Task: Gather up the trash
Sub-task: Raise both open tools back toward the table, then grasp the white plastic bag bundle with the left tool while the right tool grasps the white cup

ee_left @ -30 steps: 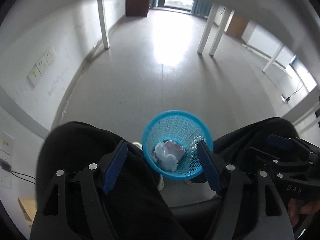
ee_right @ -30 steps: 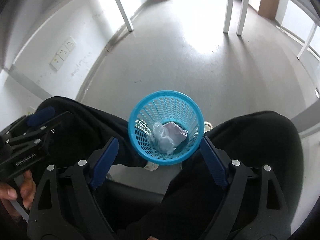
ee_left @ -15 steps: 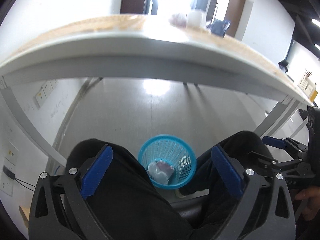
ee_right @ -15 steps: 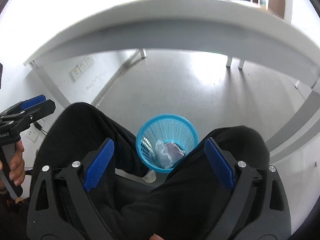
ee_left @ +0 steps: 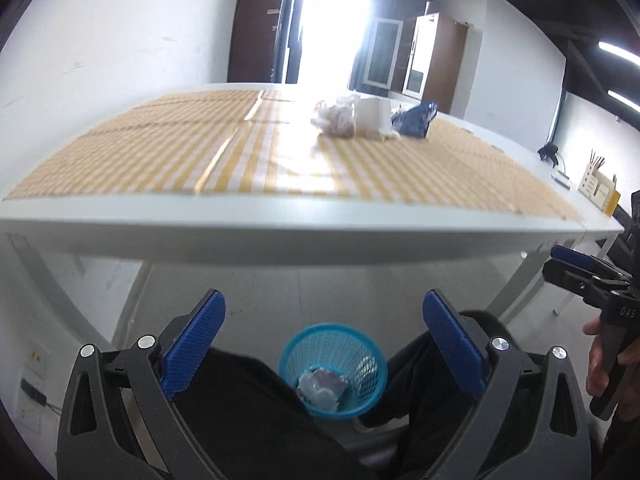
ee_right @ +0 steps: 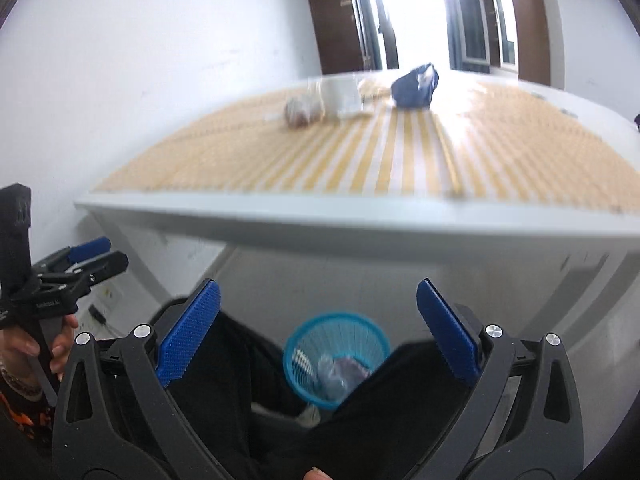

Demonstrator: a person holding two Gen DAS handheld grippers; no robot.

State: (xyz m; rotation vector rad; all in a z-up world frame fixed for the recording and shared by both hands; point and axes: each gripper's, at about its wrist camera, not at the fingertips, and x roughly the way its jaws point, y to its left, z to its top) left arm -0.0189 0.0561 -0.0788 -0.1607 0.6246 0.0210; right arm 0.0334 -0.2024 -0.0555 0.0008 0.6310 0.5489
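A blue mesh wastebasket [ee_left: 334, 366] stands on the floor between the person's legs, with crumpled plastic trash [ee_left: 322, 390] inside; it also shows in the right wrist view [ee_right: 336, 356]. On the table lie a crumpled clear bag [ee_left: 334, 118], a white cup [ee_left: 372, 114] and a blue wrapper [ee_left: 412, 120]; they show in the right wrist view as bag [ee_right: 302, 110], cup [ee_right: 340, 94] and wrapper [ee_right: 414, 88]. My left gripper [ee_left: 324, 344] is open and empty, above the lap. My right gripper [ee_right: 318, 334] is open and empty, beside it.
The white table [ee_left: 280, 236] with a yellow checked cloth [ee_left: 160, 148] has its front edge just ahead, above the basket. Wall sockets [ee_left: 30, 384] are low on the left. A desk organiser [ee_left: 598, 184] stands at the table's far right. Cabinets [ee_left: 432, 60] stand at the back.
Both grippers have risen and tilted up from over the basket below the table to above its edge. The table top and its trash have come into view. Both stayed open.
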